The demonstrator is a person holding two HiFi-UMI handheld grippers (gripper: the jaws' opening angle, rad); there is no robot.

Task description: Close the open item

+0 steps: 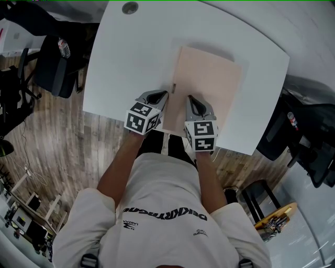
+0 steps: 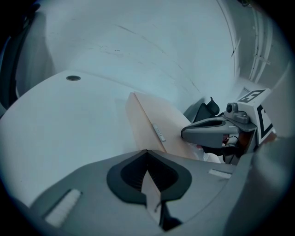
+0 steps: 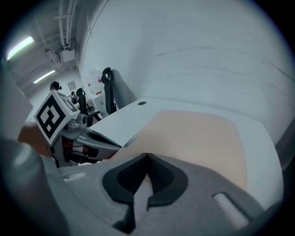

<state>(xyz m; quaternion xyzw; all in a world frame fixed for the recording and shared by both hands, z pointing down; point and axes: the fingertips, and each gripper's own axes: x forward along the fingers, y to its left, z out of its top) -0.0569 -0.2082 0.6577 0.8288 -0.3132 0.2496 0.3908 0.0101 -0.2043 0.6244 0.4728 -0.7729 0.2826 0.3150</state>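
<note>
Here we go: I'm standing at the near edge of the white worktop, and the pale pink folder lies in front of me near the worktop's right side, its cover down as far as I can tell. My left gripper sits right at the folder's left edge, just beside the small label on that side. In the left gripper view its fingers are clenched tip to tip, with only a pale sliver showing in the gap behind the tips; I cannot tell what that sliver is. My right gripper is over the folder's near left part, close to the left one but apart from it. Its fingers are clenched too, tips meeting, and the pink cover spreads out beyond them. Each gripper view catches the other gripper off to the side, marker cube and all. At the far left of the worktop there's a round cable hole. A dark chair stands on the wooden floor to my left.
</note>
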